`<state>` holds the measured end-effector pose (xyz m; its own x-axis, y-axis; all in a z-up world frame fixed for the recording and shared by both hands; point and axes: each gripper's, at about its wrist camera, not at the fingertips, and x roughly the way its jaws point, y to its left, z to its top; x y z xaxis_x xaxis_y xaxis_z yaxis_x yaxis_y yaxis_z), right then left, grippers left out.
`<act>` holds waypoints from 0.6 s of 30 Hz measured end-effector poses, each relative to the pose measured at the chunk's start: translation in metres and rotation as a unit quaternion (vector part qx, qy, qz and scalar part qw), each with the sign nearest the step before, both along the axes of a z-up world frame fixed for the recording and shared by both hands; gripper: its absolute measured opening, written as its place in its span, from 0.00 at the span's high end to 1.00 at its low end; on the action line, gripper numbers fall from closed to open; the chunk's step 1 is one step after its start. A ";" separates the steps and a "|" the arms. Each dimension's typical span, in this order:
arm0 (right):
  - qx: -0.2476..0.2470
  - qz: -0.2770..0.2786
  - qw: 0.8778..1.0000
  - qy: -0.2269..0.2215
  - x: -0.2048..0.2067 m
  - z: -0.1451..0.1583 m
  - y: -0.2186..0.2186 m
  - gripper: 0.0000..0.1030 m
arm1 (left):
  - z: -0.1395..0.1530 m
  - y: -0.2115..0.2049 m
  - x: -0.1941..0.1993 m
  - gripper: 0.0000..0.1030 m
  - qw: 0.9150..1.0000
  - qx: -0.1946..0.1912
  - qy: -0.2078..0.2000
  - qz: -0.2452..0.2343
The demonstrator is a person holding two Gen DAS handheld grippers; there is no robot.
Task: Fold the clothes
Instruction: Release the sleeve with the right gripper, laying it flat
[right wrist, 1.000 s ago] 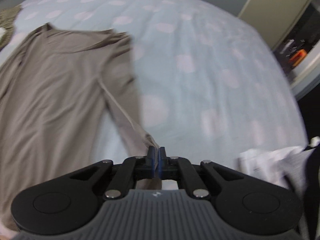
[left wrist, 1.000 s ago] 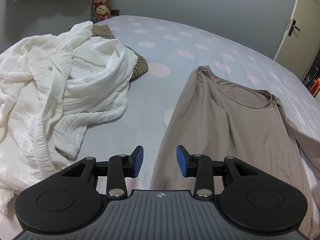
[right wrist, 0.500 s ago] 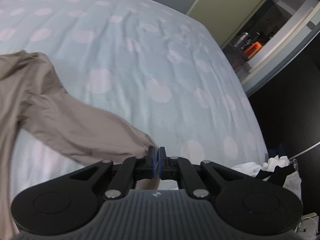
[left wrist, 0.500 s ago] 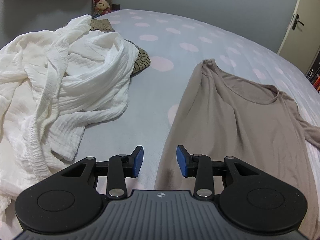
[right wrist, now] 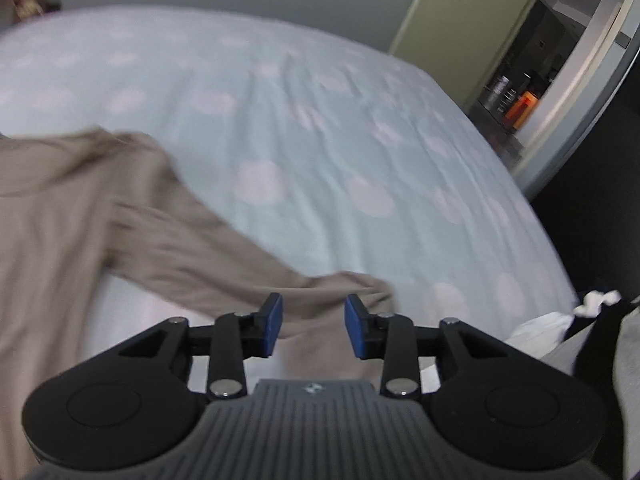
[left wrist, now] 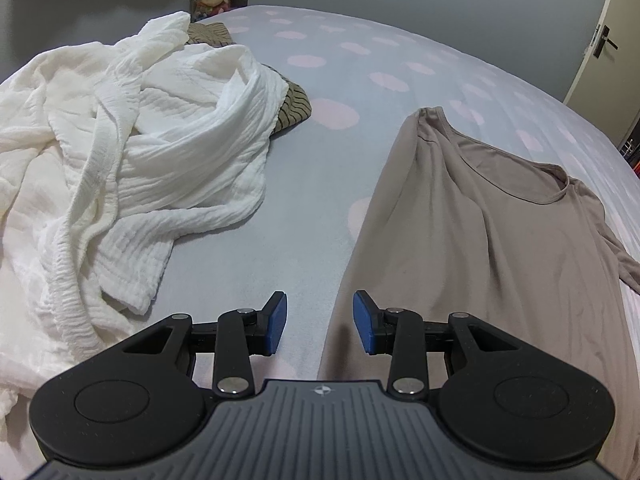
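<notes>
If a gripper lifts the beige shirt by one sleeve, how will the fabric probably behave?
The beige shirt looks thin and drapes flat on the bed, so it would probably hang limp. Its sleeve lies in soft folds, so likely stretchy and light.

Smooth taupe shirt [left wrist: 472, 216], crinkled white cloth [left wrist: 132, 136]

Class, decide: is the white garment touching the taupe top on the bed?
Apart. The left wrist view shows bare bedsheet between the white garment and the taupe top.

Left hand-held gripper [left wrist: 320, 322] agape; right hand-held gripper [right wrist: 313, 325] agape
</notes>
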<state>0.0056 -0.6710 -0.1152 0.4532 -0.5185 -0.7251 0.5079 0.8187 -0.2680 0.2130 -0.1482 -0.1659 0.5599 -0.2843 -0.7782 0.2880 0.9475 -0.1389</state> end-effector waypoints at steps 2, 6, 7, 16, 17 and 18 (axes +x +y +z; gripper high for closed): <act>0.030 0.012 0.999 -0.026 -0.008 0.004 0.020 0.54 | 0.002 0.002 -0.002 0.67 1.000 -0.002 0.000 0.003; 0.113 0.023 0.991 -0.068 -0.029 0.005 0.052 0.53 | 0.005 0.006 -0.007 0.67 1.000 0.000 -0.001 0.005; 0.133 0.023 0.988 -0.077 -0.035 0.005 0.057 0.53 | 0.006 0.007 -0.008 0.67 1.000 0.001 -0.001 0.005; 0.181 0.013 0.977 -0.110 -0.060 -0.017 0.081 0.42 | 0.007 0.004 -0.015 0.63 0.999 0.023 0.032 -0.010; 0.177 0.015 0.978 -0.109 -0.060 -0.019 0.083 0.39 | 0.008 0.004 -0.017 0.61 0.999 0.023 0.034 -0.012; 0.173 0.017 0.979 -0.108 -0.060 -0.020 0.085 0.36 | 0.009 0.005 -0.018 0.59 0.999 0.019 0.037 -0.013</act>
